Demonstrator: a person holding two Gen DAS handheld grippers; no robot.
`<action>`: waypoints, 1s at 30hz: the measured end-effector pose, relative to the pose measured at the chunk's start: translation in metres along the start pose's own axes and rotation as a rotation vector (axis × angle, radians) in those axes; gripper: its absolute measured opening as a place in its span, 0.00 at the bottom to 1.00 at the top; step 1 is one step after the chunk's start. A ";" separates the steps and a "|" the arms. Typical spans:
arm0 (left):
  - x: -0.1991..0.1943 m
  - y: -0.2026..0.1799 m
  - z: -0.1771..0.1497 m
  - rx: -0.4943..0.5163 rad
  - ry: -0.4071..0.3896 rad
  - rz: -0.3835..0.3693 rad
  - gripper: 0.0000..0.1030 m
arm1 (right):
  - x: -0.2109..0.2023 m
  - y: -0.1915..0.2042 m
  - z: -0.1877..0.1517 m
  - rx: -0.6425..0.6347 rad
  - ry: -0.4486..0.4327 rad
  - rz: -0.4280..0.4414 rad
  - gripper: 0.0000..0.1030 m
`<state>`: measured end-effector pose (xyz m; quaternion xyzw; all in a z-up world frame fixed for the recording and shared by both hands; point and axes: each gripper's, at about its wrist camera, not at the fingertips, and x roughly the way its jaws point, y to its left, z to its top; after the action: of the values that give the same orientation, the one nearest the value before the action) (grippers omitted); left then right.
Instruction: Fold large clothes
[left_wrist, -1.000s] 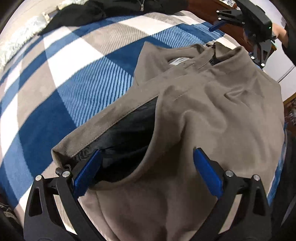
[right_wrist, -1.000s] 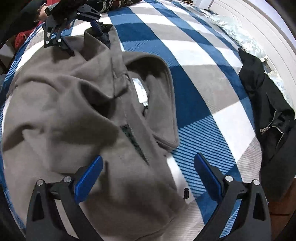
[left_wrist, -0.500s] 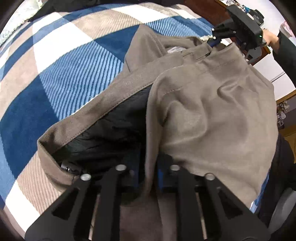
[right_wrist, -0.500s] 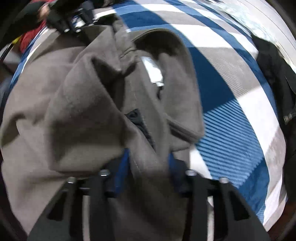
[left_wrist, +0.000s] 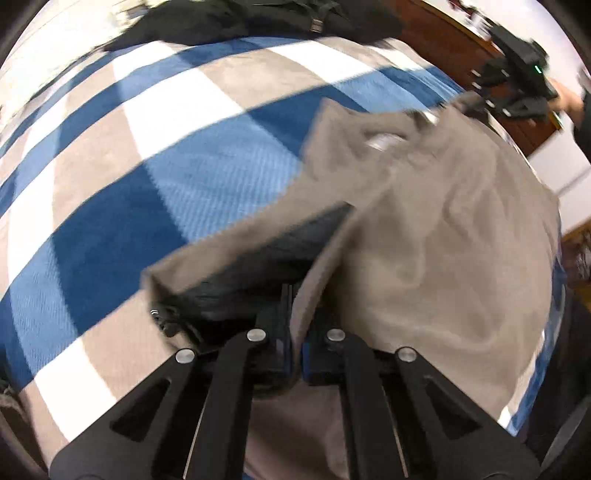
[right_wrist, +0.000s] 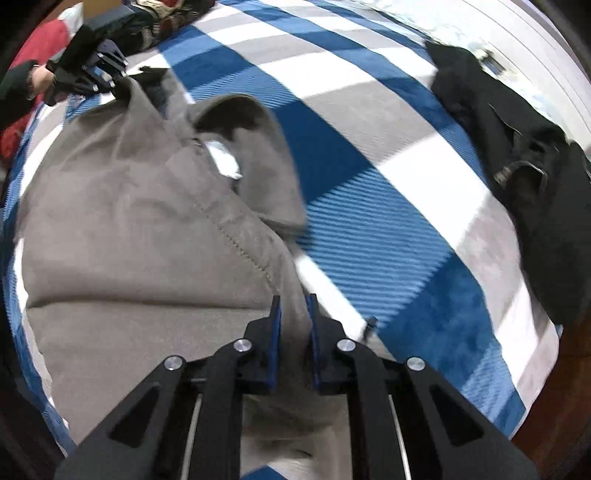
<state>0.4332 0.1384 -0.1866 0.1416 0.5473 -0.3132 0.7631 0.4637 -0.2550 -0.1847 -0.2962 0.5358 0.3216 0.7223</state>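
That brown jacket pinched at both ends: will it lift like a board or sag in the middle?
Probably sag. The brown jacket already bunches into soft folds where the right gripper and left gripper pinch it. Its dark lining and thick seams suggest some weight, so the middle would likely droop. The suede-like surface looks unlikely to slip.

taupe jacket pinched over a checked bed

the left gripper (left_wrist: 295, 328) has its jaws clamped on an edge of the taupe jacket (left_wrist: 436, 236), beside the dark lining (left_wrist: 266, 258). the right gripper (left_wrist: 517, 81) grips the collar end. a black garment (left_wrist: 258, 18) lies on the far side of the blue-checked bedspread (left_wrist: 147, 155).
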 end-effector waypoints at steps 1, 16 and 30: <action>0.002 0.010 0.007 -0.024 -0.006 0.021 0.03 | 0.000 -0.006 -0.002 0.020 -0.002 -0.012 0.13; 0.044 0.025 0.037 -0.130 0.079 0.173 0.04 | 0.064 -0.031 -0.026 0.256 0.067 -0.138 0.16; -0.045 -0.032 0.024 -0.069 -0.074 0.342 0.94 | -0.039 0.009 -0.024 0.347 -0.140 -0.208 0.95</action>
<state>0.4220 0.1151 -0.1318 0.1949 0.4973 -0.1648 0.8292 0.4340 -0.2734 -0.1543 -0.1982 0.4983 0.1679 0.8272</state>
